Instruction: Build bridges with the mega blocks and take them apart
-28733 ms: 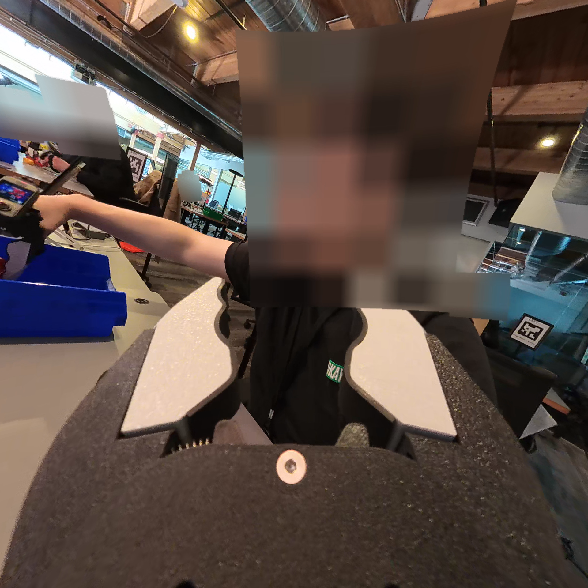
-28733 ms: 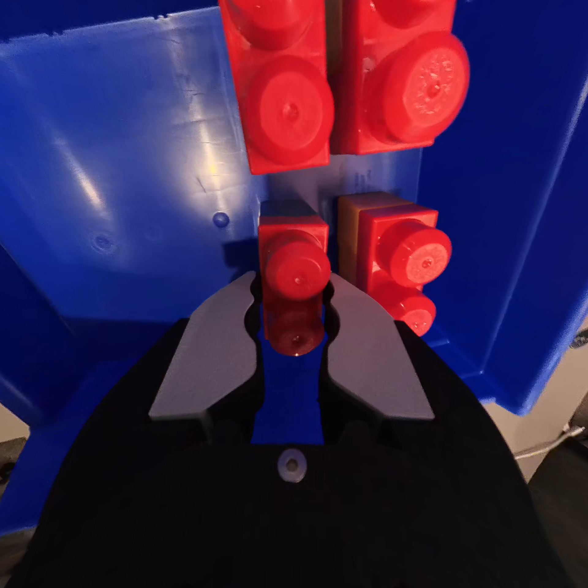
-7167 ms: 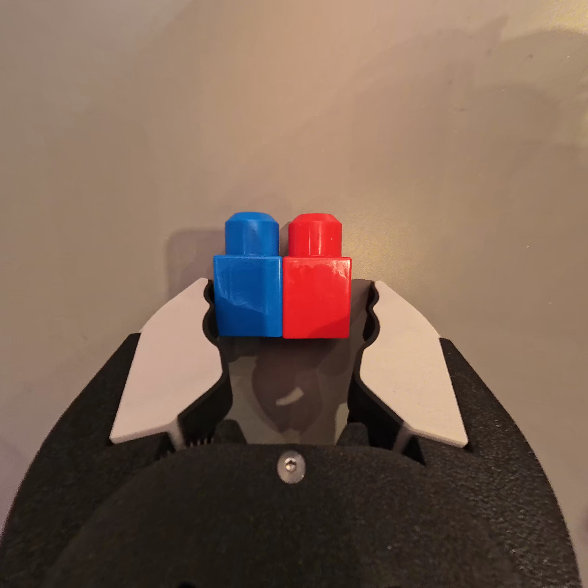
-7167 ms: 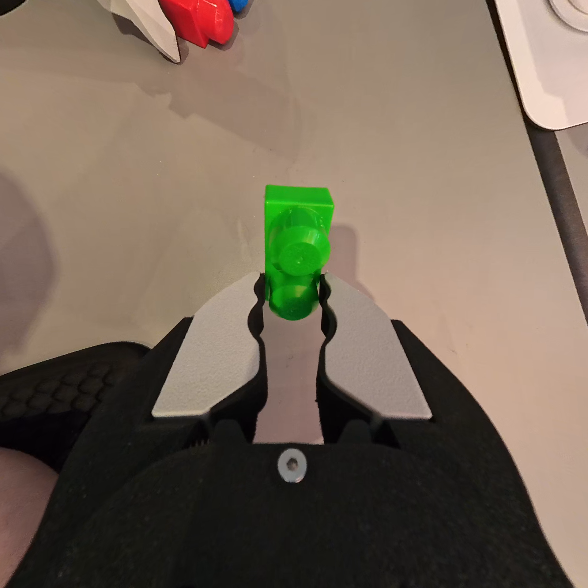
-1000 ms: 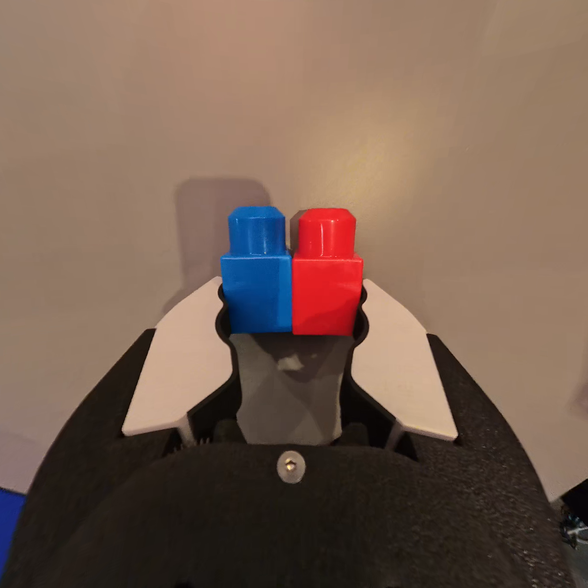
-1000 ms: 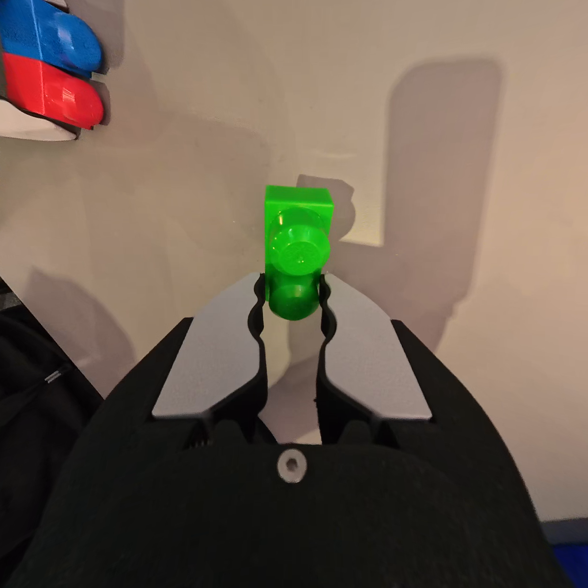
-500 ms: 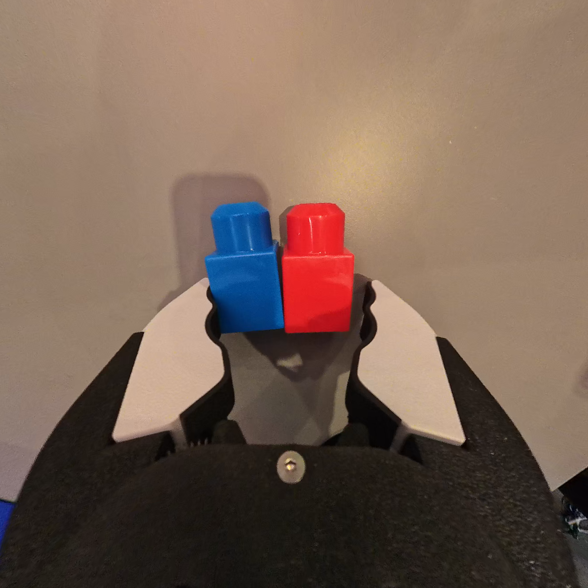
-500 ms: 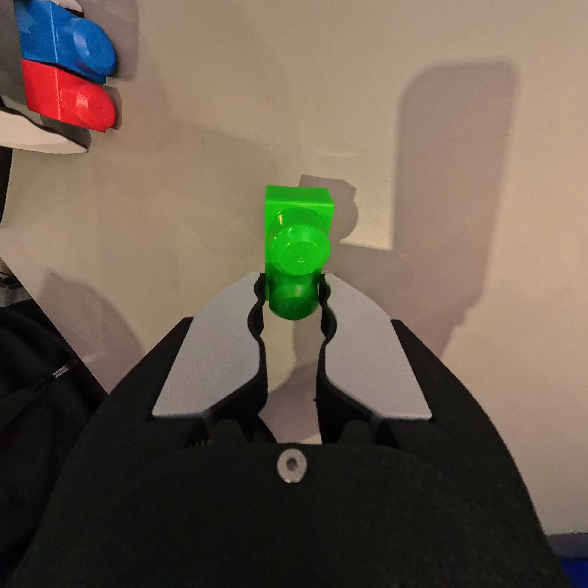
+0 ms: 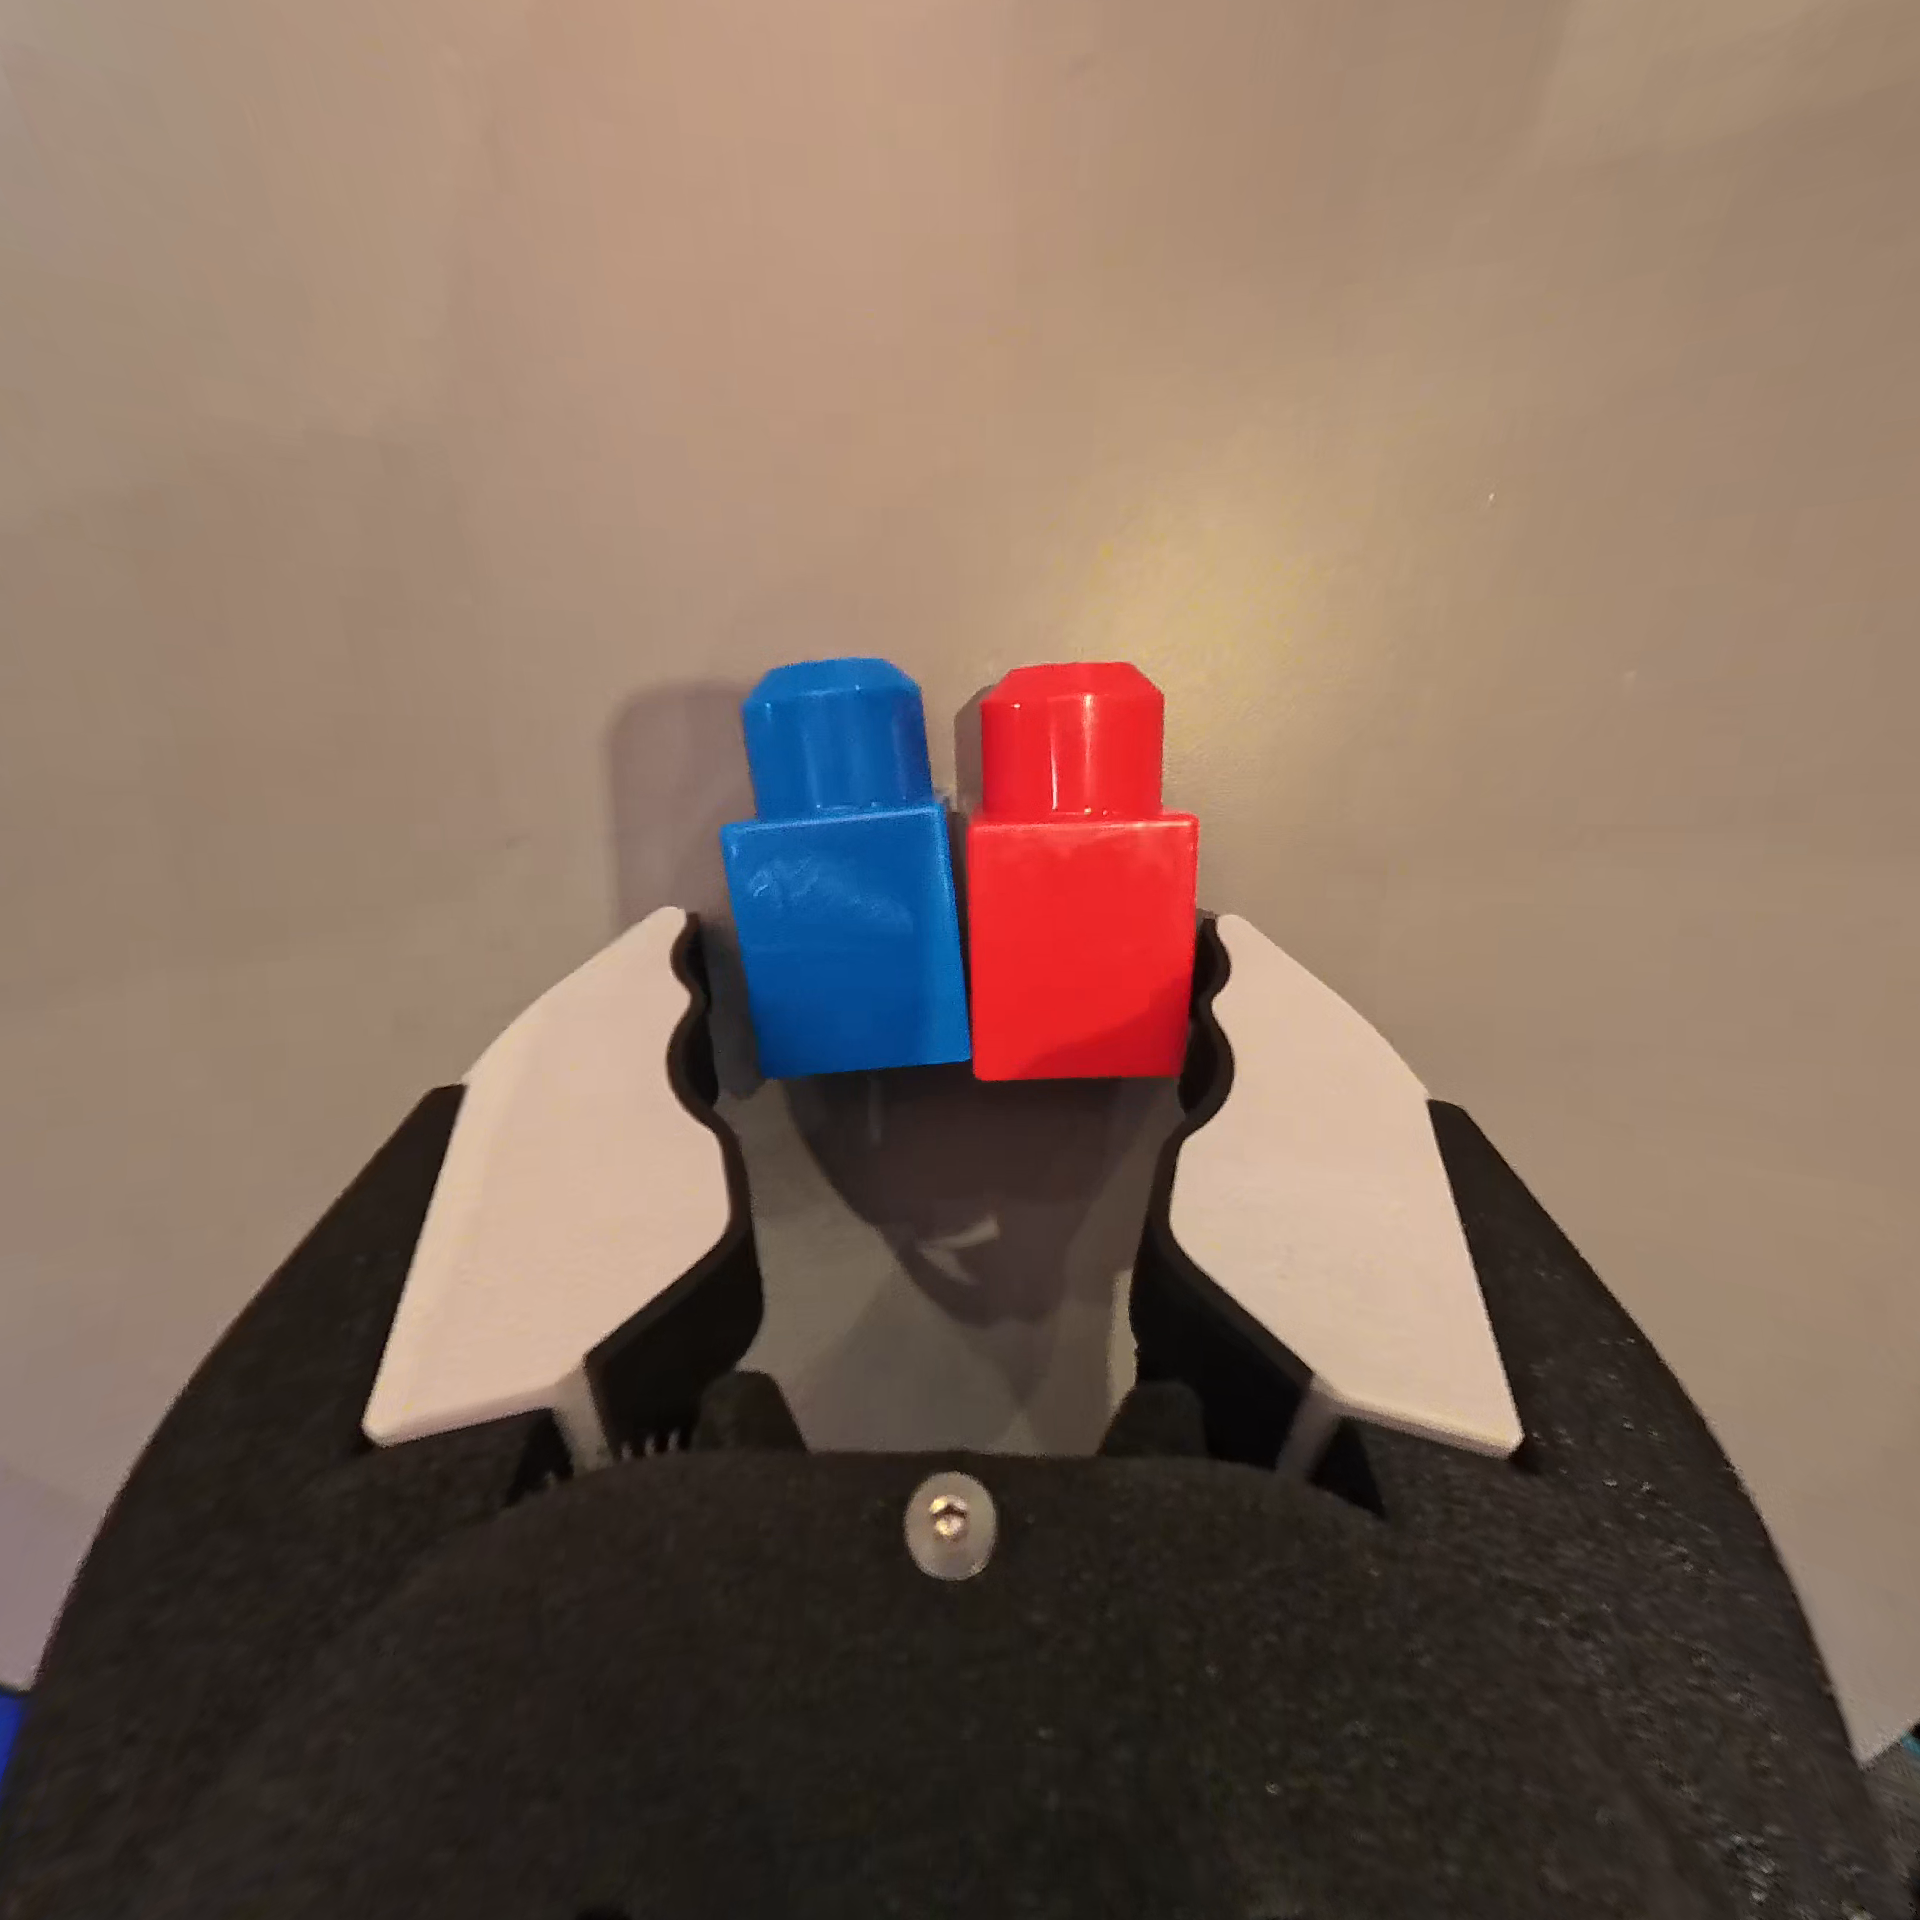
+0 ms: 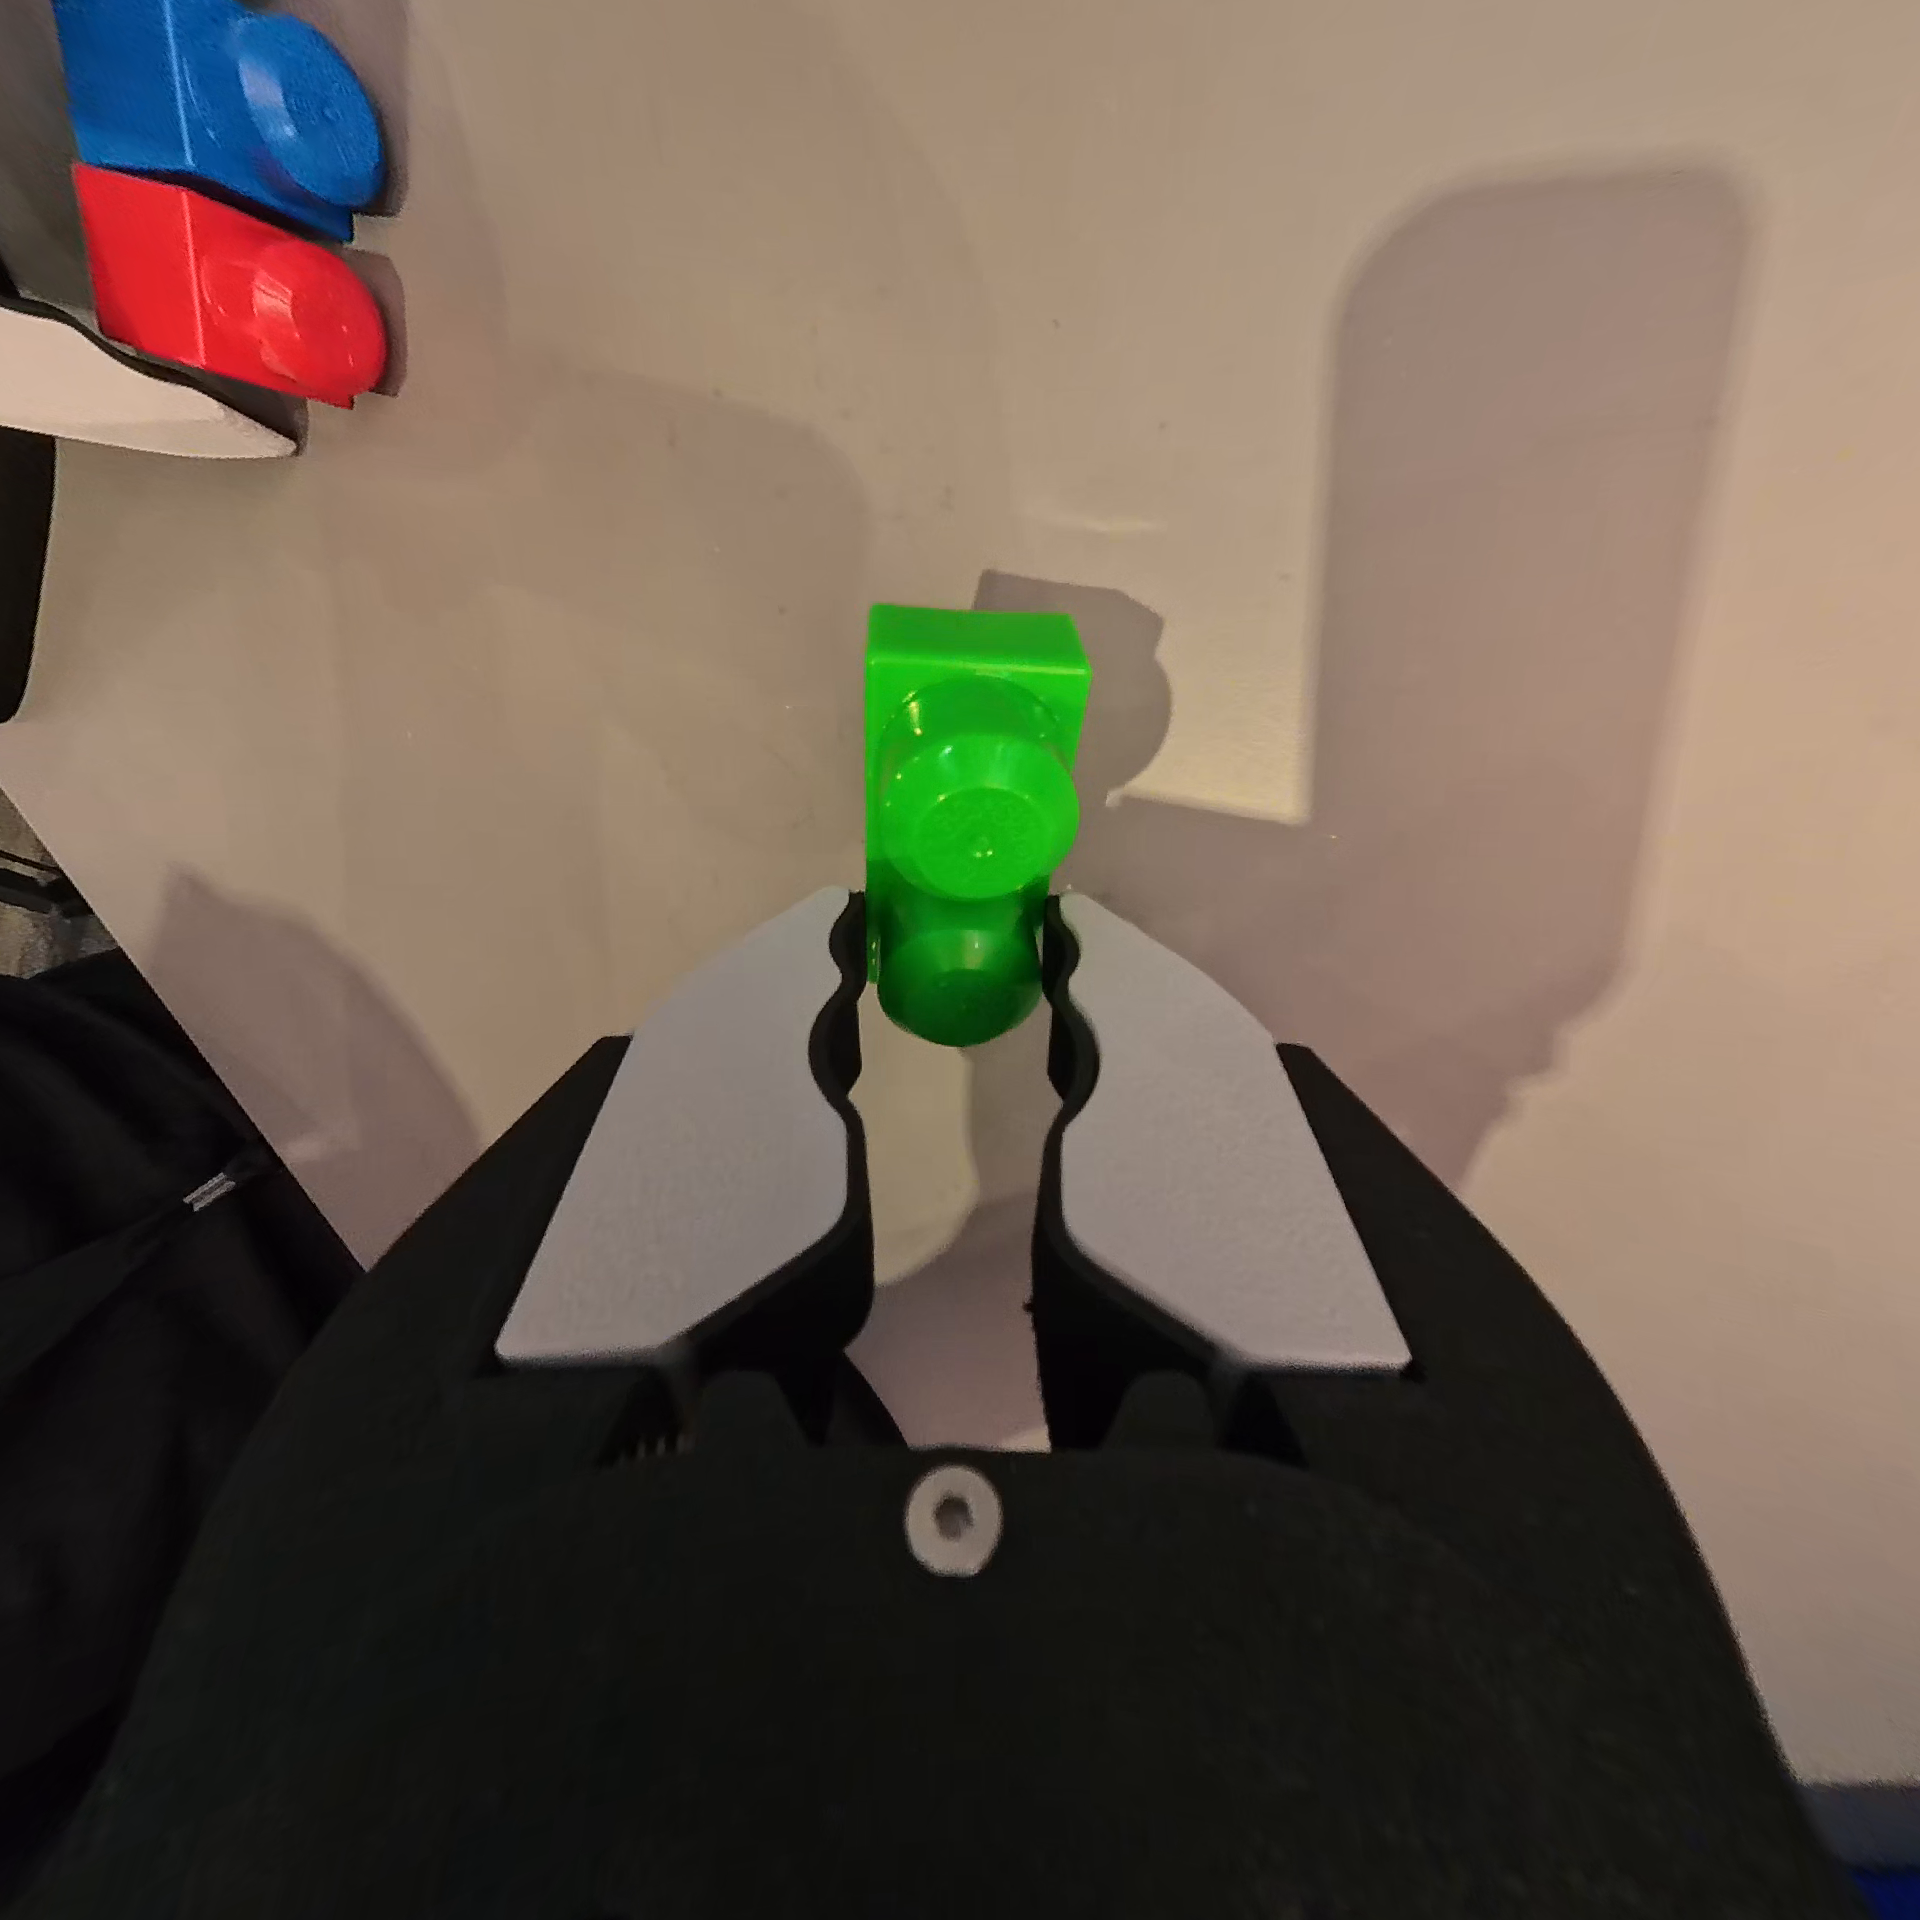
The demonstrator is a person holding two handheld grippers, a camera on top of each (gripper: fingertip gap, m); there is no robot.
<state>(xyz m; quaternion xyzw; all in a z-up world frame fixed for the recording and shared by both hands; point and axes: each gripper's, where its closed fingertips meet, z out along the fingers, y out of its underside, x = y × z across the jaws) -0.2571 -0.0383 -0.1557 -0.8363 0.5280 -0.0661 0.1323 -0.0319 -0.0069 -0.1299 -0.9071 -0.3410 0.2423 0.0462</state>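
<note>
My left gripper (image 9: 951,997) has its jaws spread fairly wide around two single-stud blocks set side by side on the grey table (image 9: 416,416); the blue block (image 9: 847,935) sits on the left and leans a little leftward, the red block (image 9: 1081,945) on the right, their facing sides touching low down; I see a thin gap between the left finger and the blue block, while the right finger looks to be just against the red one, though I cannot tell if it presses. My right gripper (image 10: 951,940) has its jaws narrow, clamped on a green two-stud block (image 10: 971,790), pinching the near stud; the far stud juts beyond the fingertips. In the right wrist view the blue and red pair shows at far left, well apart from the green block.
</note>
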